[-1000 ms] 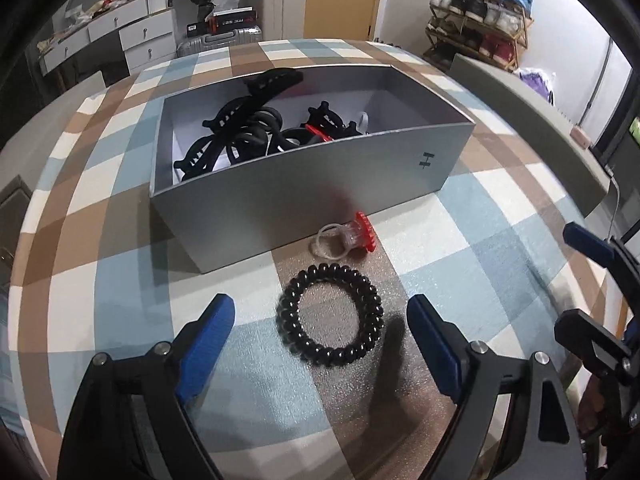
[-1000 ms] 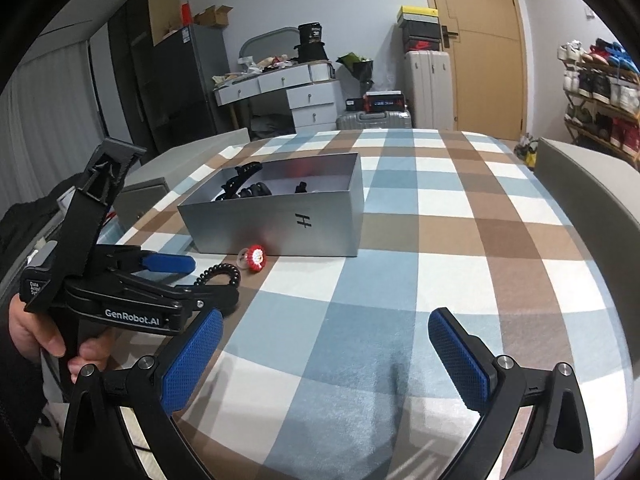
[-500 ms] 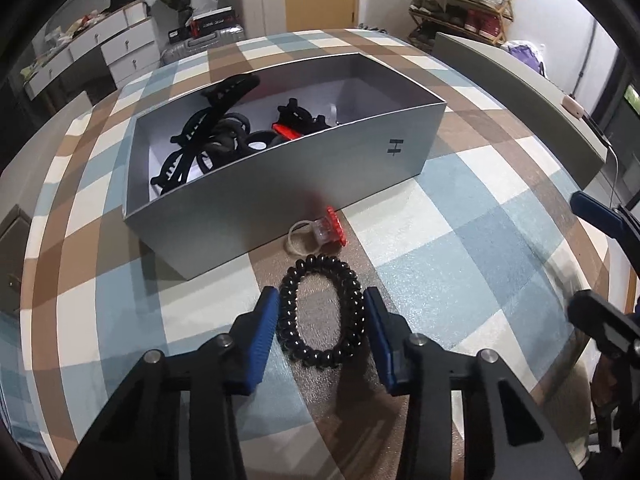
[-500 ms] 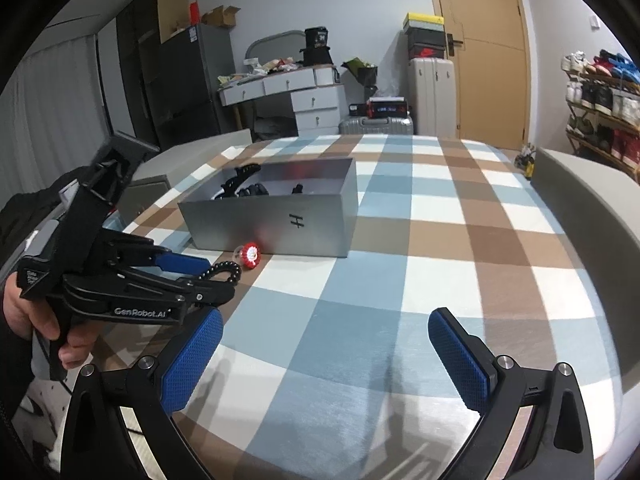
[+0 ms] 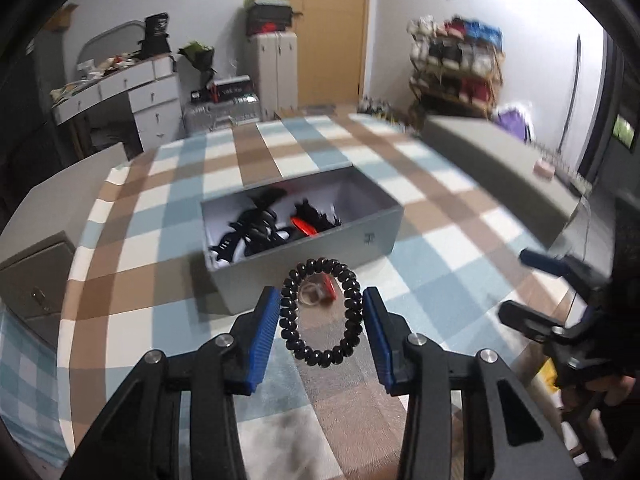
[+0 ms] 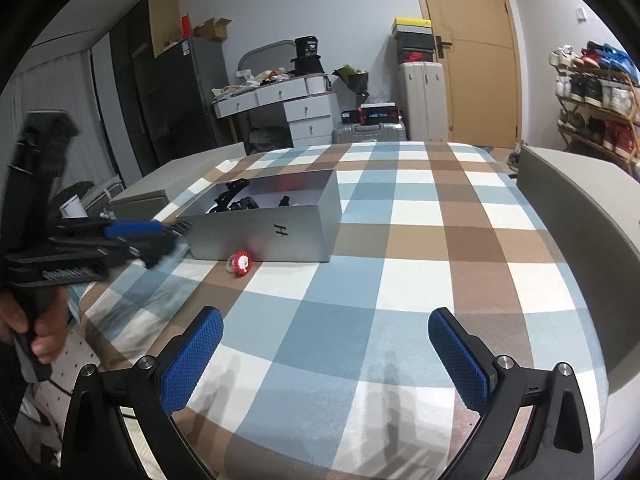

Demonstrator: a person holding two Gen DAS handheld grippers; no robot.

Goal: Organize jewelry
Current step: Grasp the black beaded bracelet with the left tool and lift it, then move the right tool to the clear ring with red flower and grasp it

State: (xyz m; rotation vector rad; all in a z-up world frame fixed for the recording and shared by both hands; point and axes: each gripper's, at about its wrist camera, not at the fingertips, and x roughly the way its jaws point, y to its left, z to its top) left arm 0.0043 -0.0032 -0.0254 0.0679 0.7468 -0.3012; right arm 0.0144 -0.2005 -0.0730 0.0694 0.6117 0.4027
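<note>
My left gripper (image 5: 320, 312) is shut on a black spiral coil bracelet (image 5: 289, 320) and holds it lifted above the checked tablecloth, in front of the grey open box (image 5: 320, 252). The box holds several black hair clips and a red piece (image 5: 303, 226). A clear ring with a red top (image 6: 239, 263) lies on the cloth just in front of the box; it shows through the bracelet's loop in the left wrist view (image 5: 320, 291). My right gripper (image 6: 325, 350) is open and empty, low over the near part of the table. The left gripper (image 6: 160, 236) shows at the left of the right wrist view.
The box (image 6: 276, 232) stands left of centre on the checked cloth (image 6: 440, 280). Grey padded chair backs (image 6: 580, 208) stand at the table's right and far left sides. A white dresser, suitcases and a shoe rack stand behind.
My left gripper closed on the black coil bracelet and lifted it off the cloth, tilting up toward the box. The right gripper stayed open and nearly still.
</note>
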